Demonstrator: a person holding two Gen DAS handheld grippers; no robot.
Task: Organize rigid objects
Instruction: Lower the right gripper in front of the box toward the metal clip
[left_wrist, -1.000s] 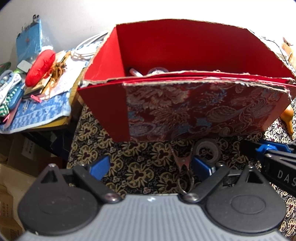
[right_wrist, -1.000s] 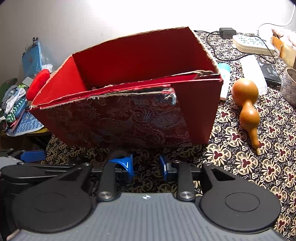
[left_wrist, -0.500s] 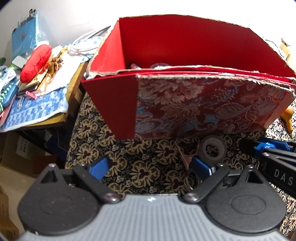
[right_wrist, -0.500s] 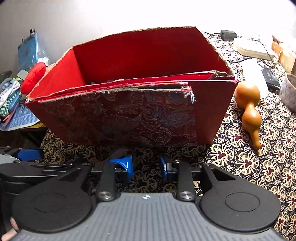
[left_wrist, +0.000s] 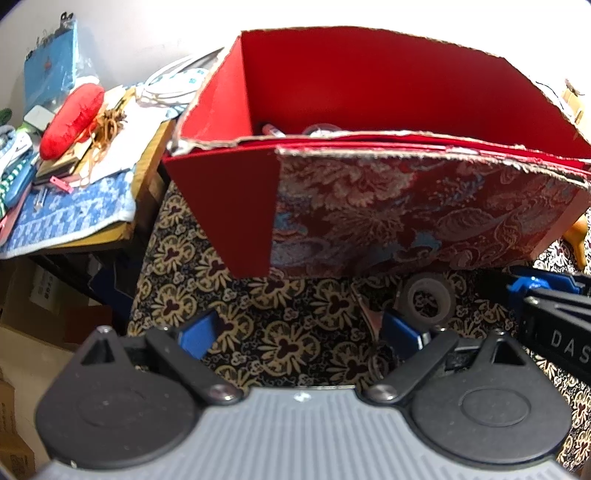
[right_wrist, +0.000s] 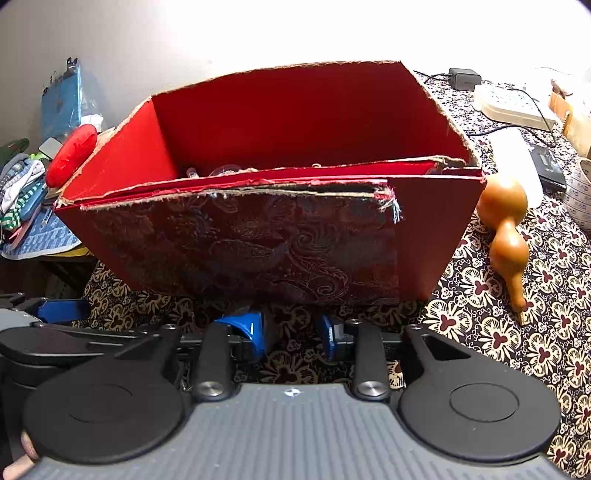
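A red cardboard box (left_wrist: 424, 221) with a brocade front stands on the patterned tablecloth, and small items lie inside it. My left gripper (left_wrist: 298, 332) hangs open in front of it with only cloth between its blue pads. A grey tape roll (left_wrist: 426, 299) lies flat under the box's front edge, just beyond the right pad. A reddish sliver (left_wrist: 367, 314) shows beside that pad. My right gripper (right_wrist: 290, 332) sits low before the box (right_wrist: 258, 243), its pads a narrow gap apart with nothing seen between them. One of its fingers (left_wrist: 528, 286) shows right of the roll. A brown gourd (right_wrist: 504, 221) lies right of the box.
The table's left edge (left_wrist: 147, 280) drops off beside a low side table piled with a red cushion (left_wrist: 72, 118), cloths and a blue pouch. Behind the gourd are a white device (right_wrist: 513, 107), a charger with cables (right_wrist: 463, 77) and a tape-measure roll (right_wrist: 580, 192).
The box fills a little more of the right wrist view. A metal clip seen by the left gripper's right pad earlier now shows only as a reddish sliver. Both jaws look unchanged.
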